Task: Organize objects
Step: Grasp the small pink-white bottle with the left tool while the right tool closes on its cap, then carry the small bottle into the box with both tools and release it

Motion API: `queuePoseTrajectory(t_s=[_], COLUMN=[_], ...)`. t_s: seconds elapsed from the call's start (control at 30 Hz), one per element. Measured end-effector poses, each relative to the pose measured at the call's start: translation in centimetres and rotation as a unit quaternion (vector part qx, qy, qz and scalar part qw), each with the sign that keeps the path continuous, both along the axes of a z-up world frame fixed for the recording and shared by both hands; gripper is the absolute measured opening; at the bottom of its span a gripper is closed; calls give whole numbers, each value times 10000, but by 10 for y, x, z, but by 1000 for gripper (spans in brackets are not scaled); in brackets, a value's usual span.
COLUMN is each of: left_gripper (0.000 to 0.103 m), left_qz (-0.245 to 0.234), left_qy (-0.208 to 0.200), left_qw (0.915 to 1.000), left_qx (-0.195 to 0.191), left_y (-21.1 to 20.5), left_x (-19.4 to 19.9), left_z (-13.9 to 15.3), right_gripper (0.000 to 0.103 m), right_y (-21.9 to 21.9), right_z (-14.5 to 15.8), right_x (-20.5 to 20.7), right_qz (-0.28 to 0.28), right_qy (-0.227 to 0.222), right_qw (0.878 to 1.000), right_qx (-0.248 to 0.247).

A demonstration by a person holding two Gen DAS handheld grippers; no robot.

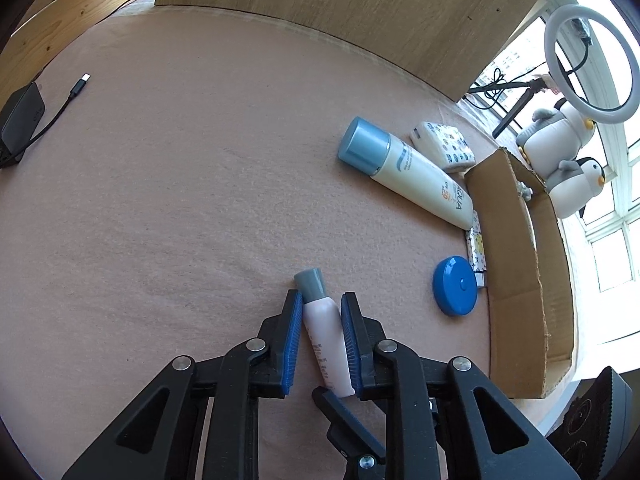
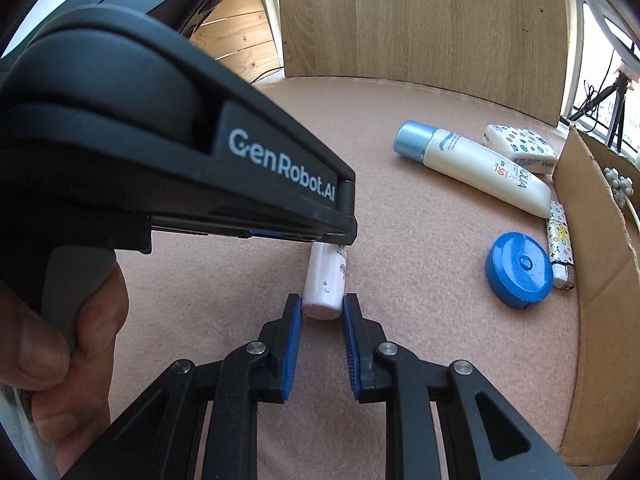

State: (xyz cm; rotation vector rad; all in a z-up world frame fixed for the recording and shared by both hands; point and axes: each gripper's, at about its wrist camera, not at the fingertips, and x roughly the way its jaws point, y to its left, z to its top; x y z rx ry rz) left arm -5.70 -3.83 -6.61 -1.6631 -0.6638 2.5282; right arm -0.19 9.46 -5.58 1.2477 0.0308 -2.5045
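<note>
"GenRobot.AI" in pale letters on black body of left gripper, seen from right wrist camera. "AQUA" plus orange "50", apparently SPF mark, on cream sunscreen bottle lying on pink cloth. Fine print on small pink bottle too small to read. Patterned tissue pack: lettering illegible.

The left gripper is held low over the pink bottle, its blue pads set along both sides; contact cannot be judged. The right gripper is parted around the bottle's base. A hand is wrapped around the left gripper's handle.
</note>
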Motion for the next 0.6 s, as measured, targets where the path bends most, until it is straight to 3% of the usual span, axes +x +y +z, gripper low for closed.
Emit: queuePoseTrajectory(t_s=[0.6], left_gripper=[22], left_qz=[-123], left_qy=[525], left_qw=[9985], left_qx=[-99], left_y=[17], left_x=[11], left_z=[52], right_gripper=[18], right_y=[-1], right_z=[40], right_x=[14], right_qz=[-131], right_qy=[480], right_qw=[9988], right_qx=[8])
